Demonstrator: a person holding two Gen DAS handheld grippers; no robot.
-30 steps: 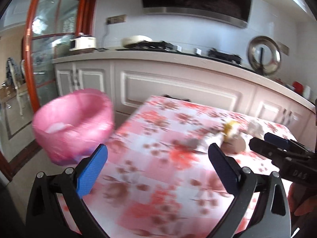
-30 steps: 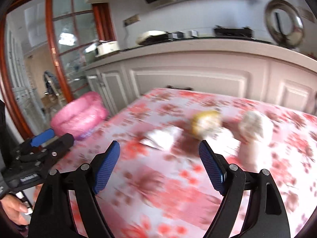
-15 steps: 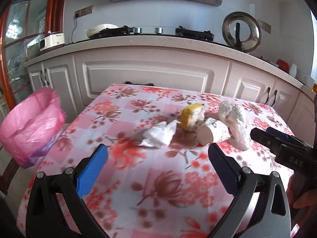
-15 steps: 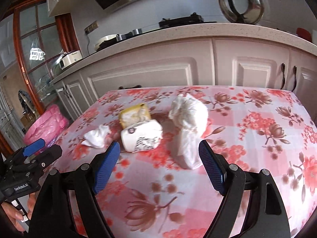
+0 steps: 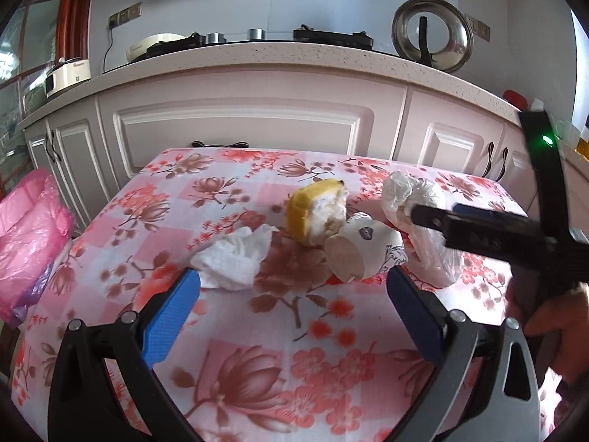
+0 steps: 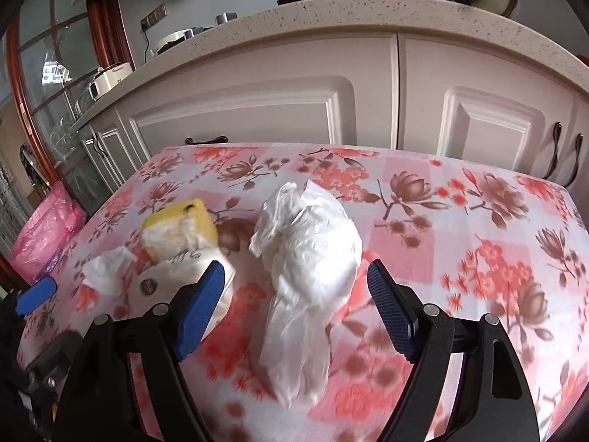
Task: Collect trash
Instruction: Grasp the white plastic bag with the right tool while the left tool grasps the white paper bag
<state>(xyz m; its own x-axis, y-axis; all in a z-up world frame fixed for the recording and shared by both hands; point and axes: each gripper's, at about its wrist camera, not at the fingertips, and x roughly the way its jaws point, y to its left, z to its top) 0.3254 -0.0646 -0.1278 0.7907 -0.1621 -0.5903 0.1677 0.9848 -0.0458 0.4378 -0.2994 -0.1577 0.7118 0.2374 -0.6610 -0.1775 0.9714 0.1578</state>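
On the floral table [image 5: 294, 368] lie a crumpled white tissue [image 5: 235, 258], a yellow fruit peel [image 5: 316, 213], a tipped paper cup [image 5: 360, 250] and a white plastic bag [image 5: 419, 221]. My left gripper [image 5: 291, 291] is open, just short of the tissue and cup. My right gripper [image 6: 294, 283] is open with its pads either side of the white plastic bag [image 6: 309, 269], not touching it. The peel [image 6: 180, 228], cup [image 6: 176, 276] and tissue [image 6: 106, 272] lie to its left. The right gripper also shows in the left wrist view [image 5: 478, 224].
A bin lined with a pink bag [image 5: 25, 243] stands off the table's left edge; it also shows in the right wrist view [image 6: 44, 235]. White kitchen cabinets [image 5: 239, 129] and a counter [image 5: 257, 55] with a stove run behind the table.
Both grippers have swung right from the pink bin and moved in toward the trash. The right gripper now straddles the white plastic bag. Both stay open.
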